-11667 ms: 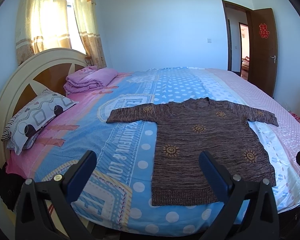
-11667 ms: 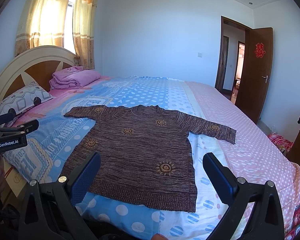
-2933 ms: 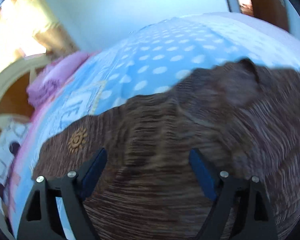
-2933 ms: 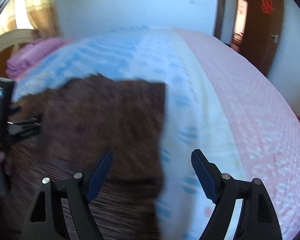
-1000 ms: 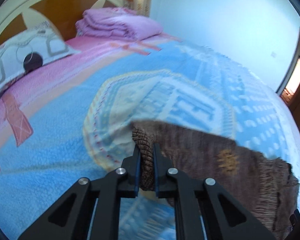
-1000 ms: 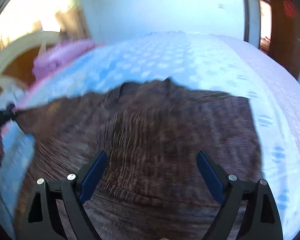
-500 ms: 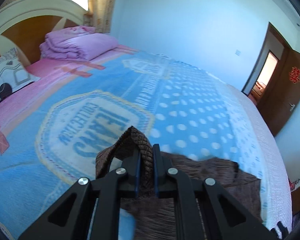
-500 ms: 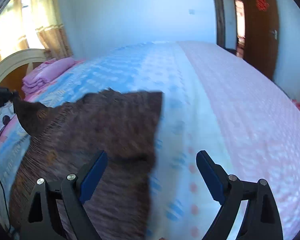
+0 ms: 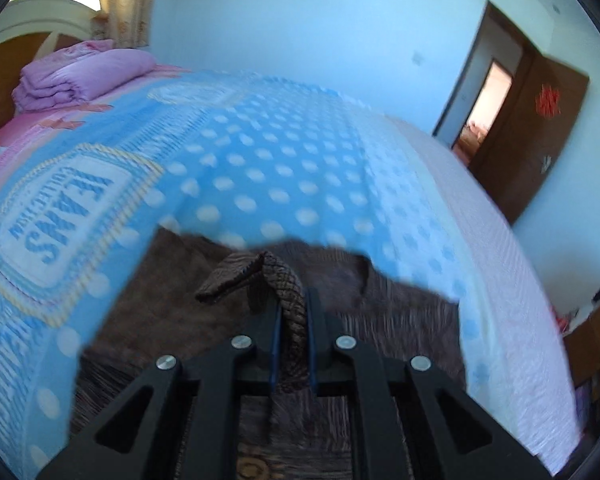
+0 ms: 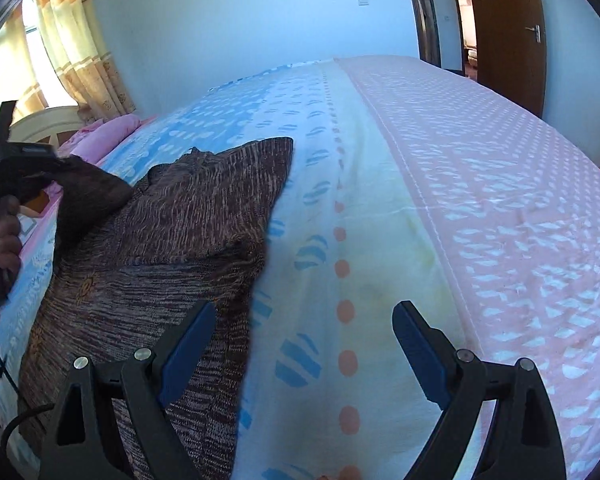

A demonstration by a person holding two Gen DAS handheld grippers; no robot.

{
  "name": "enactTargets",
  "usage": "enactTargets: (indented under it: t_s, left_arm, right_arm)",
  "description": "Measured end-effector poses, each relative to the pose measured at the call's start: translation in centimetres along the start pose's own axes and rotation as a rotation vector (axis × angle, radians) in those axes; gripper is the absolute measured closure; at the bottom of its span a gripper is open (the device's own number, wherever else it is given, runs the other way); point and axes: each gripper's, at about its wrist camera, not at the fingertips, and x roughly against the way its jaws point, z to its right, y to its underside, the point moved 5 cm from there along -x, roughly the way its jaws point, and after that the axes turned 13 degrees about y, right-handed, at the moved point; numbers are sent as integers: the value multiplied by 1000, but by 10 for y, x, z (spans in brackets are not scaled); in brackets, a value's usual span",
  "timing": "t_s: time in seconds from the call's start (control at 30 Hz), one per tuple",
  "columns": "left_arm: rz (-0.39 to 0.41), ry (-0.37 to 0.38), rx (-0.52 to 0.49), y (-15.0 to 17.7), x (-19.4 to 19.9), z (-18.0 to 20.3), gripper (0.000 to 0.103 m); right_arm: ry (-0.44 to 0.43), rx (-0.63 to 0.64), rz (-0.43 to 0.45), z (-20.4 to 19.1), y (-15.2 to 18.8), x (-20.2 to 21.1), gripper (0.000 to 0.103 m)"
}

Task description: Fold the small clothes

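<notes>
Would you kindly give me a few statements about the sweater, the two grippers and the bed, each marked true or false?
1. The left gripper is clamped on the brown sweater's sleeve. True.
2. The right gripper holds the sweater's hem. False: it is open and holds nothing.
3. The sweater lies on the bed. True.
4. The folded purple blanket lies on top of the sweater. False: it sits apart, near the headboard.

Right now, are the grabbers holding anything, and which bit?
The left gripper pinches the brown knitted sweater by its sleeve cuff. The right gripper holds nothing.
</notes>
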Motion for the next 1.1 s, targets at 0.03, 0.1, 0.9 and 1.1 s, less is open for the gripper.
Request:
enactTargets:
  t_s: [0.03, 0.1, 0.9, 1.1]
  left_arm:
    - [-26, -24, -38, 13, -13, 10, 88]
    - [-90, -55, -94, 39, -33, 24, 82]
    - [-117, -593, -221, 39, 2, -174, 39]
    - [-96, -588, -135, 43, 8, -194, 21]
  right_arm:
    - [-1, 3, 3, 0, 2, 2, 12]
    - [-3, 12, 7, -2, 5, 2, 12]
    - [-138, 272, 27, -174, -63, 5, 14]
    - [-52, 431, -46, -263, -77, -62, 28]
